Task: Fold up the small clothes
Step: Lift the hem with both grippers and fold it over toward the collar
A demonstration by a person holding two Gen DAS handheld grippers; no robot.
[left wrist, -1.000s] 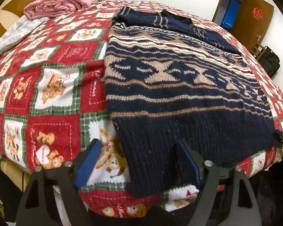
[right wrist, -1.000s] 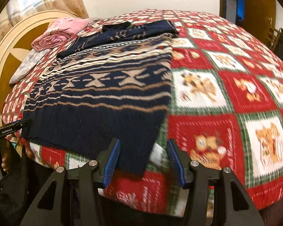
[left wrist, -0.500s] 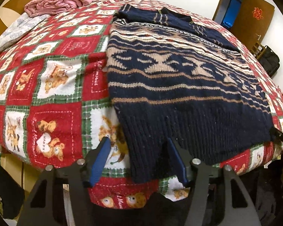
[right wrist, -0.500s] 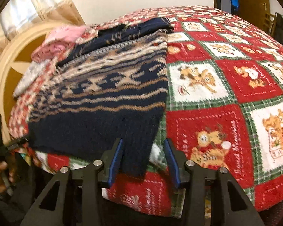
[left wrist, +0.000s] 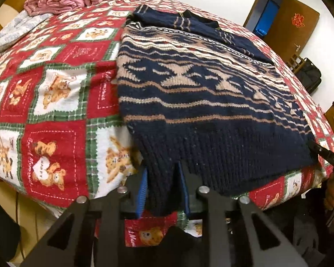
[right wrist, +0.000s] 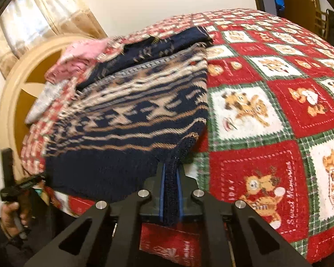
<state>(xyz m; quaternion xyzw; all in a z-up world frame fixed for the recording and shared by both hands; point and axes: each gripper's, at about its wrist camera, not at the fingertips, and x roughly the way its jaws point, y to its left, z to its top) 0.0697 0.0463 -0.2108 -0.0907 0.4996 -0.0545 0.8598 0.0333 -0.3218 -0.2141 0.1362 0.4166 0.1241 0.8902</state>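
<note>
A navy and tan patterned knit sweater (left wrist: 200, 102) lies flat on the bed, hem toward me, sleeves folded in near the collar. My left gripper (left wrist: 161, 178) is at the hem's left corner, jaws closing, with the ribbed hem bunched between the blue pads and touching both. In the right wrist view the sweater (right wrist: 133, 122) is blurred, and its right hem corner is lifted a little. My right gripper (right wrist: 170, 173) is shut on that corner, the cloth pinched thin between the pads.
A red, green and white bear-print blanket (left wrist: 55, 102) covers the bed. A folded pink cloth (left wrist: 64, 0) and a grey one (left wrist: 13, 29) lie by the headboard (right wrist: 17, 93). A brown door (left wrist: 289, 20) and a dark bag (left wrist: 309, 75) stand at the right.
Both grippers have closed in on the sweater's hem corners. The right one has gone from open to pinching the cloth and raised that corner slightly; the left pads have narrowed onto the hem.
</note>
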